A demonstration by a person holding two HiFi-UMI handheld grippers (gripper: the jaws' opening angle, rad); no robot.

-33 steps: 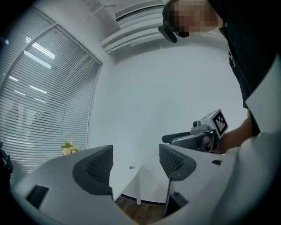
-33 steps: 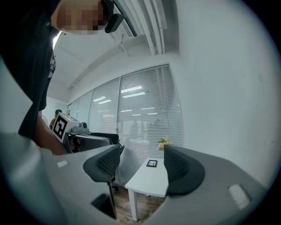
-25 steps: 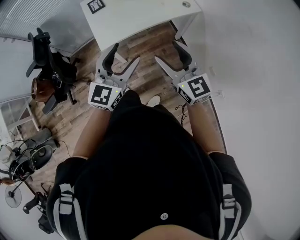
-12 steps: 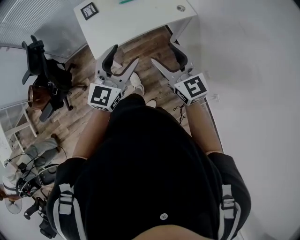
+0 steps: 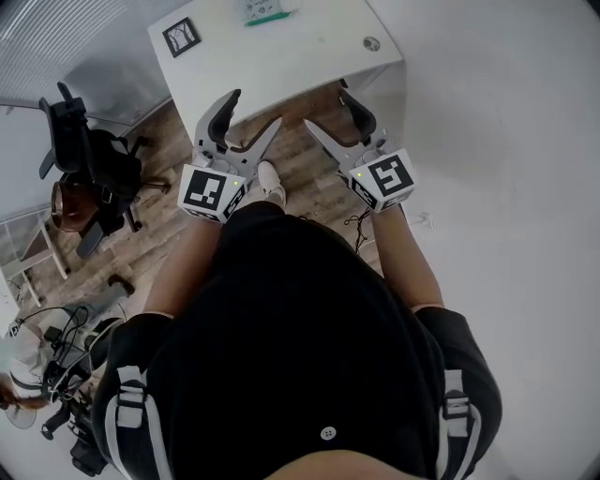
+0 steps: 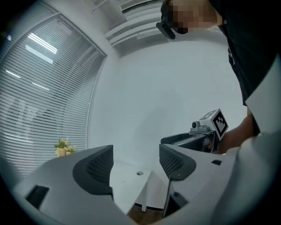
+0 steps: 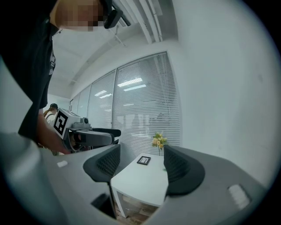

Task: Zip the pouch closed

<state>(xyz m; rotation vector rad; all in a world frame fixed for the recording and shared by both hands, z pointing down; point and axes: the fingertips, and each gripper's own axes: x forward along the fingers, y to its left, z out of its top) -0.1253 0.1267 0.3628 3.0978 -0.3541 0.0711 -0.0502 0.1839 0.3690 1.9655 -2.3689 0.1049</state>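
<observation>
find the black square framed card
The black square framed card sits on the left corner of the white rectangular table in the head view, beyond the left gripper.

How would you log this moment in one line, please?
phase: pre-grasp | left gripper: open, empty | right gripper: open, empty | pouch: on table, untouched

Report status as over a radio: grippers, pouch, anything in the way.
Grey left gripper and right gripper open, empty, short of the white rectangular table. Small pale green-edged pouch on its far side, untouched. Nothing seen in the way.
</observation>
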